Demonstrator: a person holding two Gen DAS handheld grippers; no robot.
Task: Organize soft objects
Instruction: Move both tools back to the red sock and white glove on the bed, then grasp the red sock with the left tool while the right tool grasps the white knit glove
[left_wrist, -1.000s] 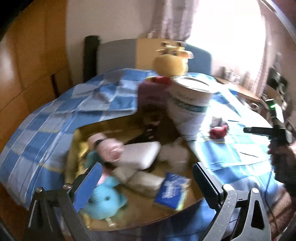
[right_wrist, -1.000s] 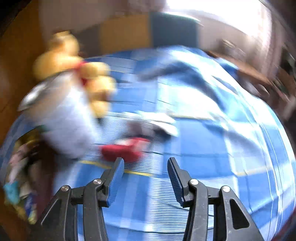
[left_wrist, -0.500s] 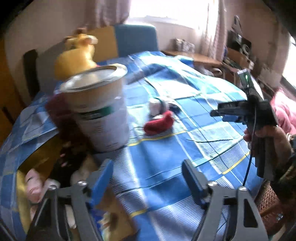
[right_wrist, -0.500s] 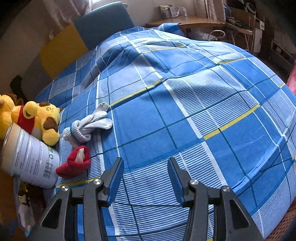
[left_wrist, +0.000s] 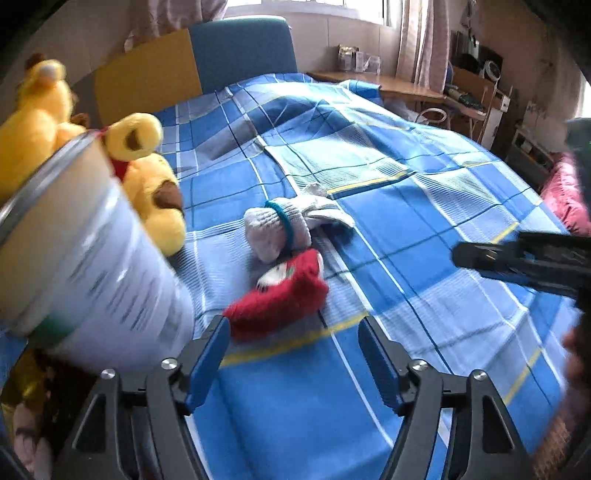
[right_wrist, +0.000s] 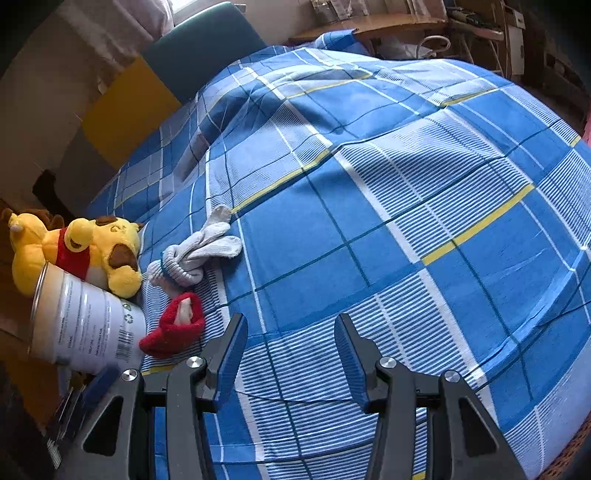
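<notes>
A red sock (left_wrist: 279, 299) lies rolled on the blue checked cloth (left_wrist: 406, 206), just ahead of the left gripper (left_wrist: 293, 354). A grey sock bundle (left_wrist: 282, 225), ringed by a teal band, lies touching it on the far side, and a yellow plush toy (left_wrist: 155, 188) rests further left against a tall tin (left_wrist: 88, 266).

The left gripper's jaws are set fairly wide and are opening slightly; nothing is held between them, though the red sock's near edge is close to the left pad. The right gripper (right_wrist: 291, 354) is held over bare cloth, well apart from the socks, its jaws parted with nothing between them.

Several risks can be judged from here. The tin stands just beside the left jaw, so it could be knocked and tipped if the gripper is brought in too far to that side. Since the two socks touch, both could be caught in one pinch, or the grey bundle could be dragged along. If the pads are pressed too low, a fold of cloth may be pinched with the sock, and the cloth, with everything on it, pulled. The red sock is soft and loosely rolled, so it could be unrolled or dropped if only its edge is nipped. Motion blur in the left view suggests speed, which would raise each risk.
</notes>
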